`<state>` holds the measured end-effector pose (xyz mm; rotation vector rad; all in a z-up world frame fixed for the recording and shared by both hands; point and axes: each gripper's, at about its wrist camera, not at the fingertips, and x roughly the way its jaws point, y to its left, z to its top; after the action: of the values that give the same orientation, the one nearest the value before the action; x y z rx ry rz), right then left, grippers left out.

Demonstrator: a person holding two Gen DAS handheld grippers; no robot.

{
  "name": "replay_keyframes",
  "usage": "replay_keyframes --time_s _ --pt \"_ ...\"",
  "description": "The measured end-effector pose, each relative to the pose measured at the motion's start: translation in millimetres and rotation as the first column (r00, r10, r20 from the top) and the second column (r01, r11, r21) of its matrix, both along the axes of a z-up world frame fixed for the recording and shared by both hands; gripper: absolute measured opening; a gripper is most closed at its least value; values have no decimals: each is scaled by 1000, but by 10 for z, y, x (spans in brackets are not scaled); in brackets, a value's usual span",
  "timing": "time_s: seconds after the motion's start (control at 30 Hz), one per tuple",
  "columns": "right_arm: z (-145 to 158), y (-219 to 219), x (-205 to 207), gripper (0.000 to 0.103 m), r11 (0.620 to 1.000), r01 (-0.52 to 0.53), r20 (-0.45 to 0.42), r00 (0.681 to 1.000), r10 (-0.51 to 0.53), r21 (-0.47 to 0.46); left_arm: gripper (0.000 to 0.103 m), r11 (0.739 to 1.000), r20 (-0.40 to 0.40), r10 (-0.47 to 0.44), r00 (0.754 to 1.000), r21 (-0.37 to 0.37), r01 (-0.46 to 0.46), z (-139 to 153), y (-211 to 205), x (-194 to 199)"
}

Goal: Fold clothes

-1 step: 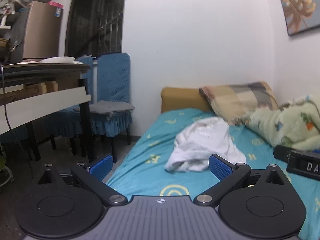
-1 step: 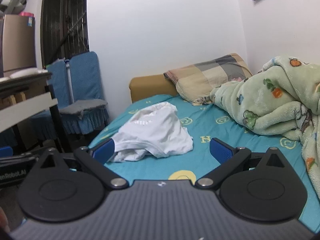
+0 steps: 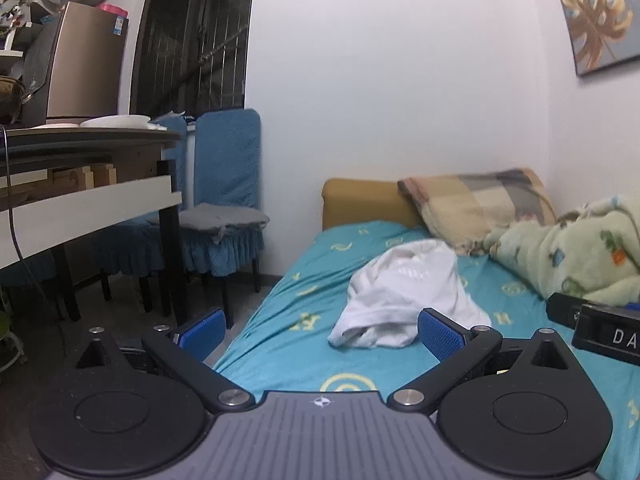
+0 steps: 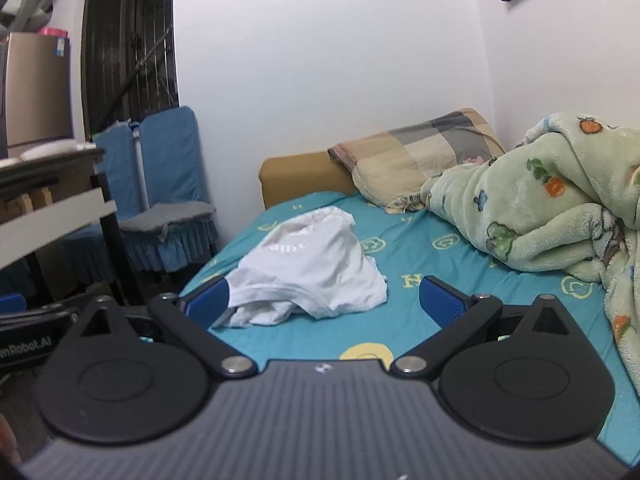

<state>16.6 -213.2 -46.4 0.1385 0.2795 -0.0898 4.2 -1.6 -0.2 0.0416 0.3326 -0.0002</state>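
**White crumpled cotton garment: risks before the first grasp**

The white crumpled cotton garment (image 4: 308,272) lies heaped on the teal printed bedsheet (image 4: 432,300), untouched, ahead of both claws. Left claw (image 3: 320,330) and right claw (image 4: 326,298) hover with jaws apart, empty. Judged risks: the limp, layered cloth may be pinched together with the sheet, or several folds at once. The fleecy green blanket (image 4: 540,208) lies near.
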Motion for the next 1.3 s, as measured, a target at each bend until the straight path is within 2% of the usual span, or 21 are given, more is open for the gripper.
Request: replay_keyframes --time_s 0.13,0.27,0.37,0.97,1.17,1.3 --pt "-19 52 52 103 1000 2 -1 1000 -2 -20 103 1000 -24 -8 1000 8 8 -6 -41 112" --pt "9 27 72 103 1000 2 15 1000 -2 -4 103 999 31 3 1000 -38 -2 81 64 7" --pt "11 22 -22 103 1000 4 44 999 -4 9 103 999 46 13 999 -38 -11 5 46 -39" --pt "5 -2 -54 103 1000 -2 61 998 1 11 103 999 39 24 999 -27 -23 14 44 -32" --pt "21 4 -54 103 1000 4 61 998 -5 7 103 997 58 11 998 -73 -7 44 117 -55" --pt "29 18 -91 103 999 31 82 996 -30 -10 103 998 71 26 997 -53 -22 99 122 -36"
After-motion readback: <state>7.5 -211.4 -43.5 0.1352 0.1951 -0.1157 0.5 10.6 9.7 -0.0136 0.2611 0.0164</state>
